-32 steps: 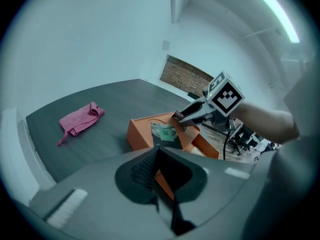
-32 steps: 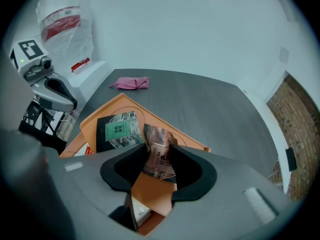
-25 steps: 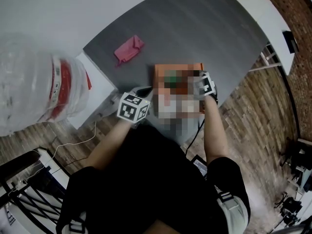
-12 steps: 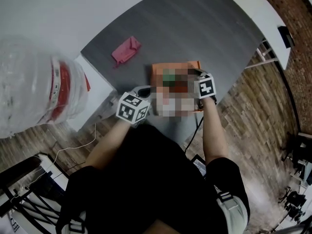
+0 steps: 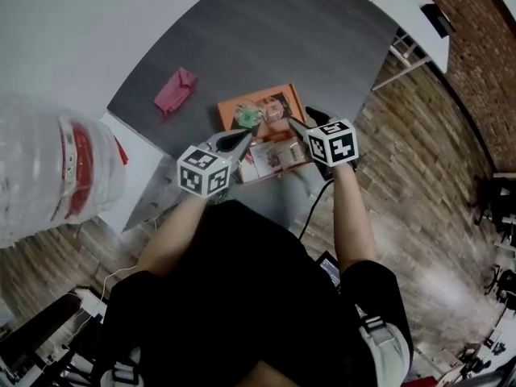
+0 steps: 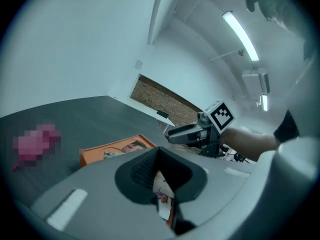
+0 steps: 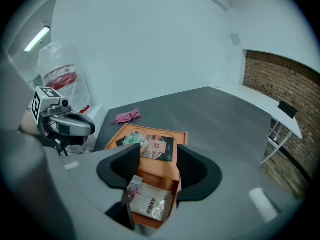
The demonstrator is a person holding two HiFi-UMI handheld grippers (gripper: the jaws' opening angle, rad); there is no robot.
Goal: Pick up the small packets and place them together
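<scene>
– When you look down from the head view, what is new?
– Both hands have come up. A moment ago the left gripper [image 5: 240, 138] and the right gripper [image 5: 300, 124] were low over the orange box [image 5: 228, 111]. Now they hang above it, near each other.
– Where are the small packets?
– All in the box on the dark table [image 5: 306, 39]. A green packet [image 5: 246, 118] and a pale packet [image 5: 274, 111] lie side by side at the far end. The white packets [image 5: 270, 158] lie at the near end, under the claws.
– What does the left gripper view show?
– Its claw is clenched tight. A bit of white packet shows below the jaws, but it seems to lie in the box, not pinched.
– And the right gripper view?
– Its jaws stand apart and have just been closing a little. Nothing is between them. Through the gap you see the white packets down in the box, and the green and pale ones further off.
– So what does that mean?
– I think no packet is being carried now. They all sit in one box, so the job looks nearly done, unless the two little piles must still be joined.
</scene>
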